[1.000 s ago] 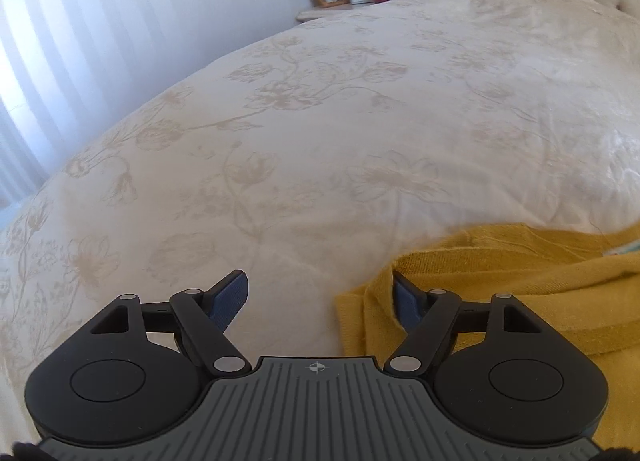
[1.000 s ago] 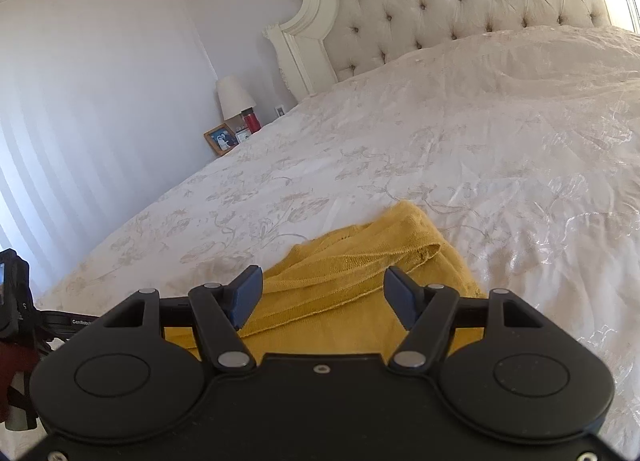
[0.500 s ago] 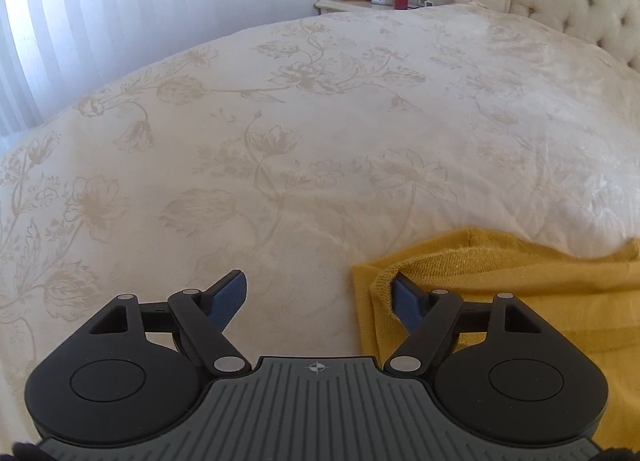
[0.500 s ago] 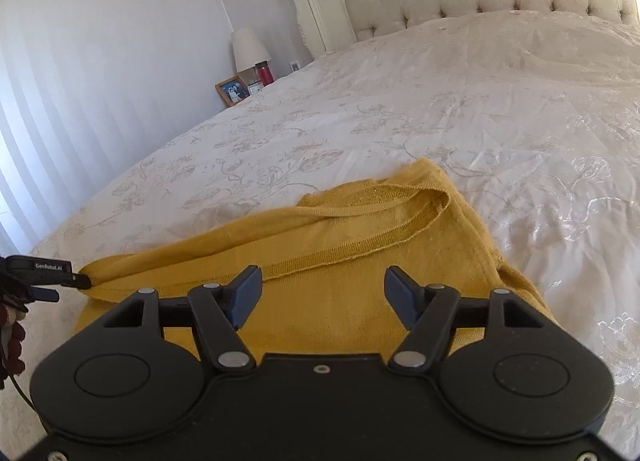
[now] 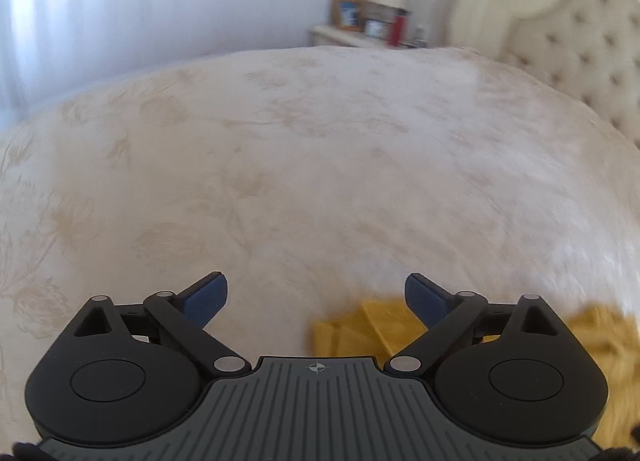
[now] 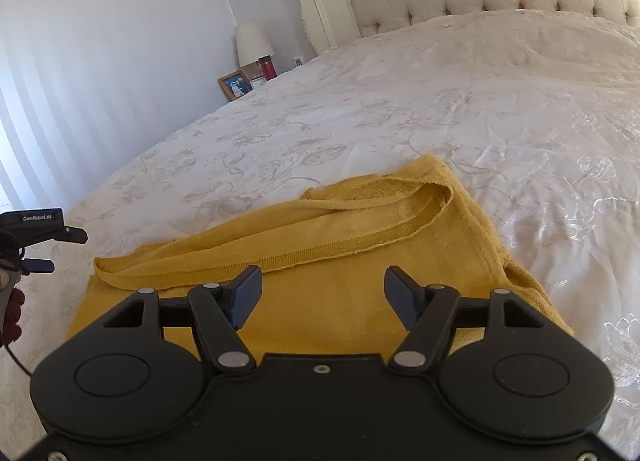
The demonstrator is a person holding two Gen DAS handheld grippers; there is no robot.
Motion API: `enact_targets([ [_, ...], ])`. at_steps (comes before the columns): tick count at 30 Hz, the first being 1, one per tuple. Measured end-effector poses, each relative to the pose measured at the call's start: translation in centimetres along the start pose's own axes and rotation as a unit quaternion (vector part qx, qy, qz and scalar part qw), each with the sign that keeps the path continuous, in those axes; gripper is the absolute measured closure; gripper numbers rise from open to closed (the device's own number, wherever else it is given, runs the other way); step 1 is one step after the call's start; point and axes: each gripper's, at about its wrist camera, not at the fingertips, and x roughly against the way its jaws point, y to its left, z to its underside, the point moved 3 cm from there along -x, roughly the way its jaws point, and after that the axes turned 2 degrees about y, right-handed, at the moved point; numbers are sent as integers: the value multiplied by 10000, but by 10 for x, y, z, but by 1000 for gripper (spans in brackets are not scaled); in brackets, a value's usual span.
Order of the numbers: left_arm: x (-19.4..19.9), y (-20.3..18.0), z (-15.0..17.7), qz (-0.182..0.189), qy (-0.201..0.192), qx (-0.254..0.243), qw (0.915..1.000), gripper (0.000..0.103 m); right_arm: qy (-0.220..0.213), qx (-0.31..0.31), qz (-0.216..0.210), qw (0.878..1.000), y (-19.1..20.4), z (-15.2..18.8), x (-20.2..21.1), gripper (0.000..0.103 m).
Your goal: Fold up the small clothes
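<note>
Here, a wide bed with a cream floral-embroidered cover (image 6: 460, 109) carries the mustard-yellow knit garment (image 6: 340, 261), spread flat. Above the garment, the right gripper (image 6: 322, 293) gapes wide, empty. Beside its corner, the left gripper (image 5: 316, 297) likewise spreads wide, holding nothing.

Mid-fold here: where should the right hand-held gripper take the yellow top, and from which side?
Probably the far right corner of the yellow top, where the ribbed neckline band loops round. It lies slightly raised off the bedspread, giving an edge to pinch. Bring the open right hand-held gripper forward over the flat cloth, jaws straddling that edge.
</note>
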Motion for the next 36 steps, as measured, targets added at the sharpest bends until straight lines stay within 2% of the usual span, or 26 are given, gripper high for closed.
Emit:
enact_targets([
  [4,17,-38,41,248,17,-870,9959,6,38,14,39,10000,0,1,-2,32],
  [8,11,-59,75,426,210,-1156,9922,6,71,149,122,9998,-1,2,-4,32],
  [11,-3,-56,80,244,307,-884,9953,6,141,372,149,9991,1,1,-9,32],
  [13,-12,-47,79,183,404,-493,9978,6,206,567,161,9980,2,1,-12,32],
  [16,-19,-37,85,163,433,-145,9988,0,419,722,114,9964,0,6,-20,32],
  [20,-16,-34,103,265,-62,-217,9994,0,682,546,34,9962,-3,9,-28,32],
  [23,-14,-34,108,289,-302,-214,9989,0,850,1013,30,9912,6,9,-37,31],
  [26,-16,-37,109,236,-381,-242,9987,0,1065,1302,-79,9857,9,6,-49,31],
  [30,-17,-37,109,260,-398,-231,9986,0,1242,1255,-128,9842,6,-12,-72,30],
  [36,-18,-36,109,270,-414,-225,9985,0,1149,1281,105,9850,1,-57,-115,32],
])
